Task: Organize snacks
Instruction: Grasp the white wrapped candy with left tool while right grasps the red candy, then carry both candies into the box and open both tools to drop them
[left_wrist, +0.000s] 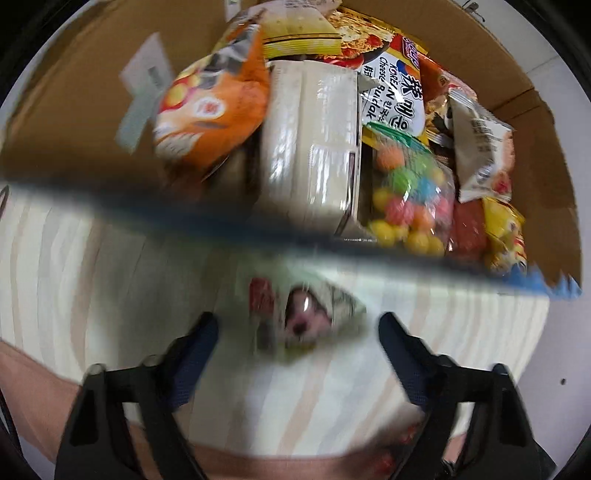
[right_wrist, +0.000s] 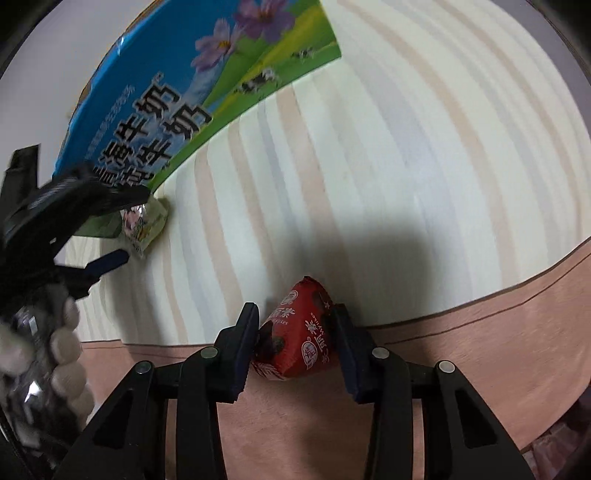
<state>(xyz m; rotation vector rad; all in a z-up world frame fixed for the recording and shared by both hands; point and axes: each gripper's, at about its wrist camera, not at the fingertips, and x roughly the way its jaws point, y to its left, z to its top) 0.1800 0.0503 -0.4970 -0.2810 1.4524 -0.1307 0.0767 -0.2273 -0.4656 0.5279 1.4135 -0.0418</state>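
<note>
My left gripper (left_wrist: 297, 325) is open just in front of a small pale snack packet (left_wrist: 303, 317), blurred, lying on the striped table against the box's near wall. Behind it an open cardboard box (left_wrist: 546, 122) holds several snacks: an orange bag (left_wrist: 210, 107), a cream carton (left_wrist: 314, 144), a bag of coloured candy balls (left_wrist: 410, 195) and a Korean cheese noodle pack (left_wrist: 391, 92). My right gripper (right_wrist: 295, 325) is shut on a red snack packet (right_wrist: 299, 336) at the table's near edge. The left gripper (right_wrist: 107, 229) and the pale packet (right_wrist: 146, 221) also show in the right wrist view.
The box's outer side (right_wrist: 177, 92) is blue and green with flowers and cows. The striped light-wood table (right_wrist: 406, 166) ends at a pinkish front edge (right_wrist: 480, 350). A white wall (left_wrist: 554, 48) stands behind the box.
</note>
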